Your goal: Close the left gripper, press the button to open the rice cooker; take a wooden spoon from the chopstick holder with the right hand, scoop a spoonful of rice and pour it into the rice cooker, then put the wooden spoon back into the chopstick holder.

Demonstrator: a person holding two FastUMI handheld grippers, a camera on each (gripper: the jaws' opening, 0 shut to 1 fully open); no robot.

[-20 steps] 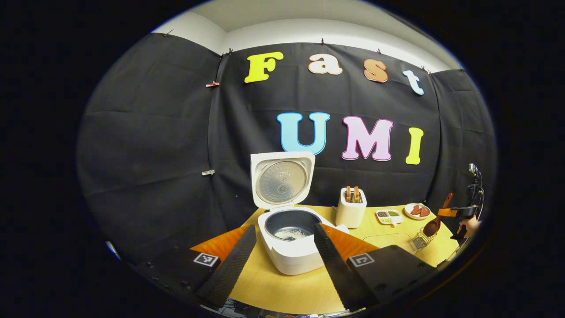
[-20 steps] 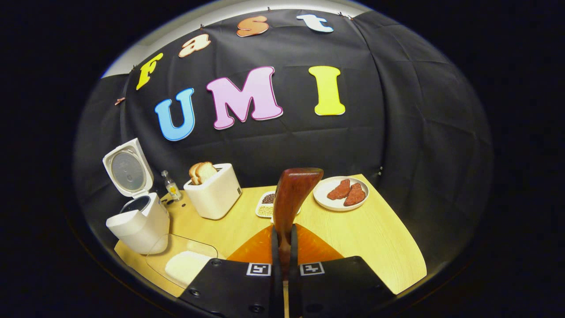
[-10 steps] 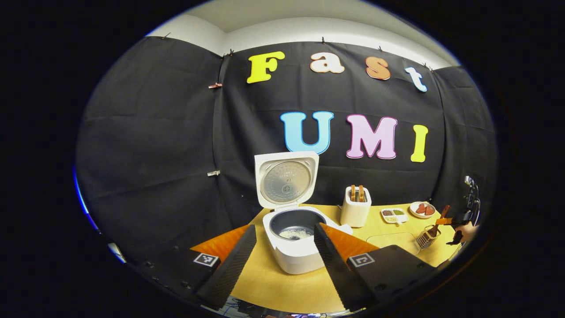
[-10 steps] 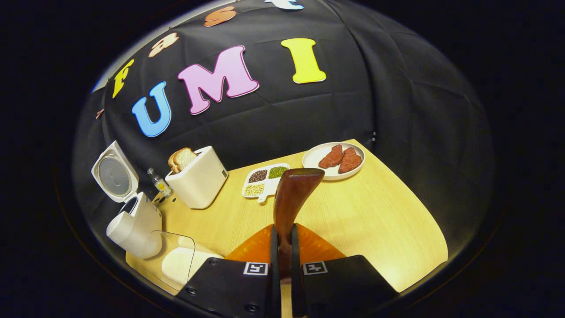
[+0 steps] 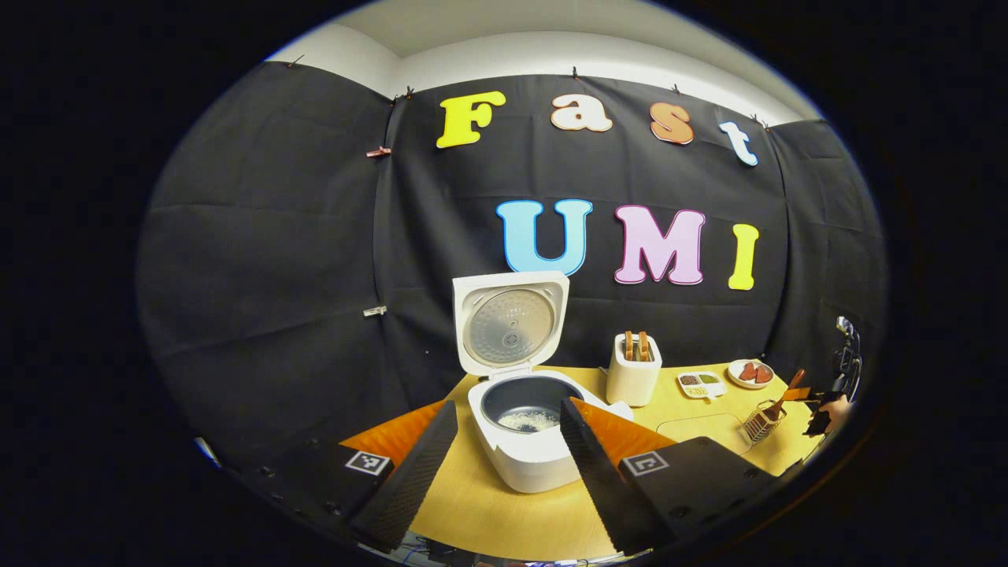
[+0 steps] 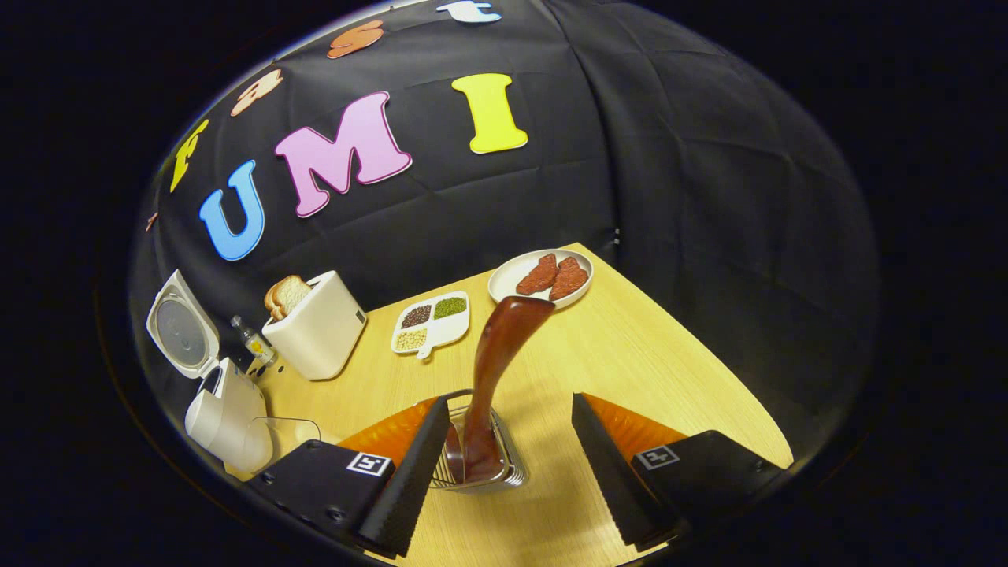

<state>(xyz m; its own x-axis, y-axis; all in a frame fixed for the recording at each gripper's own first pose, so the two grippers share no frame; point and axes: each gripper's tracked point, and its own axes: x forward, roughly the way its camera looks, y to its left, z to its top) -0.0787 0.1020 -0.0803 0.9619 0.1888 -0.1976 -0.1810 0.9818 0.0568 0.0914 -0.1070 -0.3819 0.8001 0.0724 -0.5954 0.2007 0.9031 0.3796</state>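
Note:
The white rice cooker (image 5: pixel 529 461) stands open, its lid (image 5: pixel 509 323) upright and a little rice (image 5: pixel 529 420) in the pot. My left gripper (image 5: pixel 508 408) is open just in front of it, holding nothing. The wooden spoon (image 6: pixel 504 339) stands bowl-down in the wire chopstick holder (image 6: pixel 508 472), handle leaning up and away. My right gripper (image 6: pixel 510 403) is open around the holder; the spoon is close to the left finger (image 6: pixel 409 472), whether touching I cannot tell. In the left gripper view the right gripper (image 5: pixel 819 398) and a hand (image 5: pixel 836 408) hover by the holder (image 5: pixel 758 424) at the far right.
On the wooden table (image 6: pixel 646 378) are a white toaster (image 6: pixel 319 331) with bread, a small bottle (image 6: pixel 253 342), a divided dish of beans (image 6: pixel 431 323), a plate of meat (image 6: pixel 543 277) and a clear container (image 6: pixel 287 433) beside the cooker (image 6: pixel 224 409).
My right gripper opened and let go of the spoon, which now stands in the chopstick holder. The left gripper has barely moved.

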